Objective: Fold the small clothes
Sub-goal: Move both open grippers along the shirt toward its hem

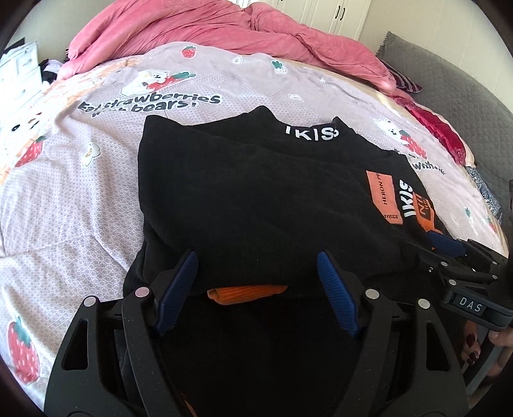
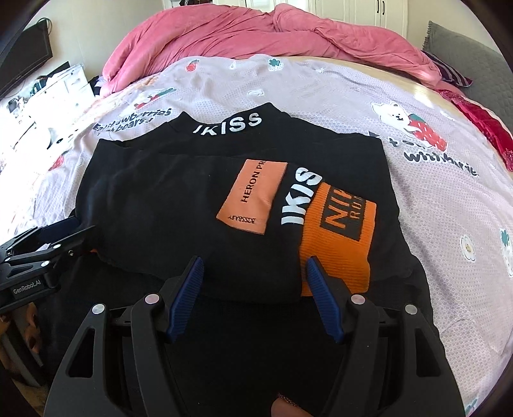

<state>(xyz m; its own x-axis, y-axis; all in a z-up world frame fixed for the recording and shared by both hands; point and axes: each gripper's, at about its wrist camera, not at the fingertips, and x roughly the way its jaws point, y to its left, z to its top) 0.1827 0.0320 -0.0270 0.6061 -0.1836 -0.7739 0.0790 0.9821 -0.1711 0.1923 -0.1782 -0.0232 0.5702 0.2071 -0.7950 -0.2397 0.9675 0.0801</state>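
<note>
A small black top (image 1: 243, 192) (image 2: 179, 199) with a white IKISS collar, an orange patch (image 2: 253, 195) and an orange cuff (image 2: 340, 243) lies partly folded on the bed. My left gripper (image 1: 256, 261) is open over the garment's near left edge, with an orange bit of cloth (image 1: 247, 292) just below the gap. My right gripper (image 2: 255, 268) is open over the near right edge, beside the orange cuff. Each gripper shows in the other's view: the right at the right edge (image 1: 449, 245), the left at the left edge (image 2: 61, 231).
The bed sheet (image 1: 80, 199) (image 2: 449, 199) has strawberry and bear prints. A pink duvet (image 1: 205, 29) (image 2: 256, 35) is bunched at the far end. A grey cushion (image 1: 449, 83) and red cloth (image 1: 439, 128) lie at the right. White furniture (image 2: 54, 93) stands left.
</note>
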